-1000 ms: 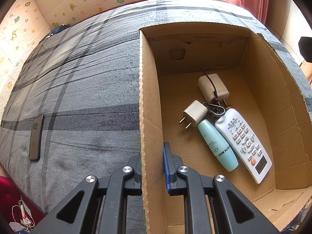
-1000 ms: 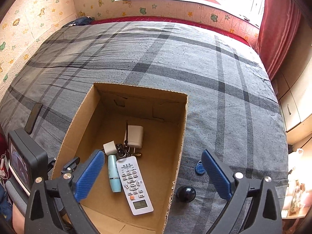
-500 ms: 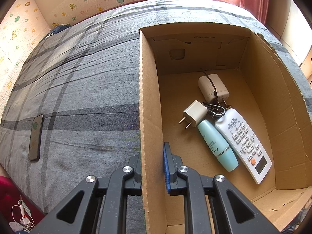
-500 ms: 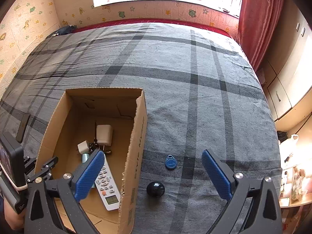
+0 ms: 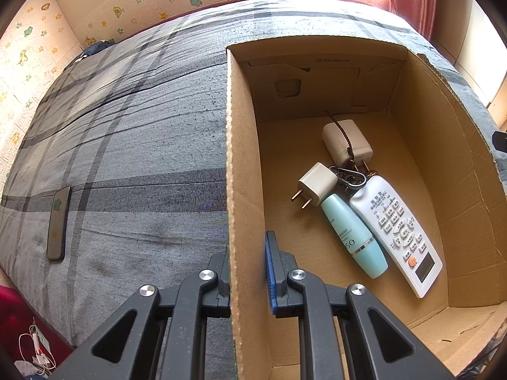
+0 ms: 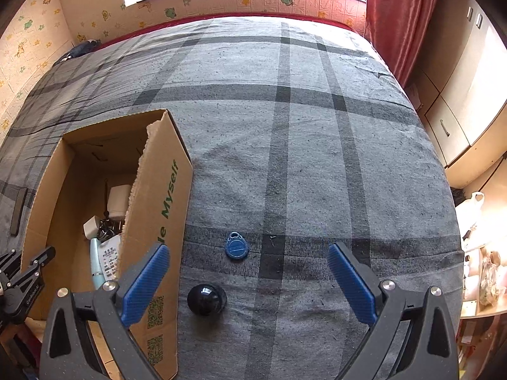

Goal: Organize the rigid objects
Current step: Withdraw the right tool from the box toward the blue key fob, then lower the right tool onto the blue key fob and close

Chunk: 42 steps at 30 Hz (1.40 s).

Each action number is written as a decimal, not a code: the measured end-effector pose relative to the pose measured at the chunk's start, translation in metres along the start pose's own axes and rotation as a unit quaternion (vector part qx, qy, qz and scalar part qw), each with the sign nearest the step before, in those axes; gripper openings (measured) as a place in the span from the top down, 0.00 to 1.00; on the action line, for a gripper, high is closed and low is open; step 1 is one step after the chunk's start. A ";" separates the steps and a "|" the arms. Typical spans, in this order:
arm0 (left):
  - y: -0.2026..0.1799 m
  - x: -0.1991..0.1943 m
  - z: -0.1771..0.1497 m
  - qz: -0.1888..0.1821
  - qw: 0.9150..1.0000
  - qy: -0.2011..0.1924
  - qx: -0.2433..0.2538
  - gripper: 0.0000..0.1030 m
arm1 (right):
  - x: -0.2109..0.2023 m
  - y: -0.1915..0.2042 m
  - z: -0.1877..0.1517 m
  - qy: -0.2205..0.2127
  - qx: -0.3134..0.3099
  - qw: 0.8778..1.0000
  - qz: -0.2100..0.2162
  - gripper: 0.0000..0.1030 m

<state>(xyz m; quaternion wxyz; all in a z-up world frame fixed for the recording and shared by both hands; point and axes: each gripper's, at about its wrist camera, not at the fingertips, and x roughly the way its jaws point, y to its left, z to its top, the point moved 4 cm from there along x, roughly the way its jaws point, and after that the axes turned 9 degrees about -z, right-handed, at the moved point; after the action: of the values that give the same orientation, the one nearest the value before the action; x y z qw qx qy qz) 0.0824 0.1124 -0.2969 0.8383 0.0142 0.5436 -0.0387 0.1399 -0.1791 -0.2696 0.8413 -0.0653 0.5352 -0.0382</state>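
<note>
A cardboard box [image 5: 240, 158] [image 6: 161, 196] sits on the grey plaid bed. My left gripper [image 5: 247, 266] is shut on its left wall, one finger outside, one inside. On the box floor lie a white remote [image 5: 396, 231], a teal bottle [image 5: 353, 234], a small white plug [image 5: 317, 185], a larger white charger [image 5: 347, 141] and a key clip [image 5: 351, 177]. My right gripper [image 6: 248, 272] hangs open over the bed to the right of the box. A blue key fob [image 6: 236, 247] and a black ball [image 6: 206, 299] lie on the blanket between its fingers.
A dark phone [image 5: 58, 223] [image 6: 17, 210] lies on the bed left of the box. The bed's right edge drops toward cupboards [image 6: 459, 110] and a red curtain [image 6: 399, 15]. Open blanket stretches beyond the fob.
My right gripper has swung right and lower, from above the box to over the blanket; fob and ball now sit between its open fingers. The left gripper holds still on the box wall.
</note>
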 end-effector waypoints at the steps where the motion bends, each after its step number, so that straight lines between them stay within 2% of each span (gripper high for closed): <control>1: 0.000 0.000 0.000 0.000 1.000 0.000 0.000 0.85 | 0.005 -0.001 -0.002 0.005 0.002 1.000 0.001 0.01; 15: 0.001 0.000 0.000 -0.002 1.000 0.000 -0.001 0.85 | 0.066 0.002 -0.011 0.050 -0.016 0.999 0.014 0.03; 20: 0.002 0.000 0.000 -0.003 1.000 0.000 -0.002 0.85 | 0.084 0.006 -0.014 0.070 -0.021 0.997 0.024 0.21; 26: 0.003 0.000 0.000 -0.004 1.000 0.000 -0.002 0.85 | 0.096 0.017 -0.014 0.075 -0.038 0.996 0.033 0.26; 28: 0.004 0.000 0.000 -0.005 1.000 0.000 -0.003 0.85 | 0.101 0.018 -0.014 0.078 -0.038 0.996 0.031 0.33; 31: 0.003 0.001 0.000 -0.005 1.000 0.001 -0.002 0.85 | 0.105 0.020 -0.014 0.079 -0.041 0.995 0.033 0.37; 33: 0.003 0.001 0.000 -0.005 1.000 0.001 -0.002 0.85 | 0.106 0.022 -0.014 0.077 -0.045 0.996 0.030 0.46; 34: 0.002 0.001 0.000 -0.004 1.000 0.001 -0.001 0.85 | 0.105 0.026 -0.016 0.076 -0.047 0.996 0.028 0.56; 35: 0.002 0.001 0.000 -0.004 1.000 0.002 -0.001 0.85 | 0.105 0.027 -0.016 0.074 -0.045 0.996 0.025 0.73; 42: 0.001 0.002 0.000 -0.003 1.000 0.002 0.000 0.85 | 0.098 0.024 -0.014 0.070 -0.039 0.997 0.022 0.73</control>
<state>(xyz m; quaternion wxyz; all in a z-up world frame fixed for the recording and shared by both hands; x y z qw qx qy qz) 0.0833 0.1133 -0.2986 0.8373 0.0130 0.5450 -0.0412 0.1687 -0.1690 -0.3666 0.7990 -0.0832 0.5955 -0.0036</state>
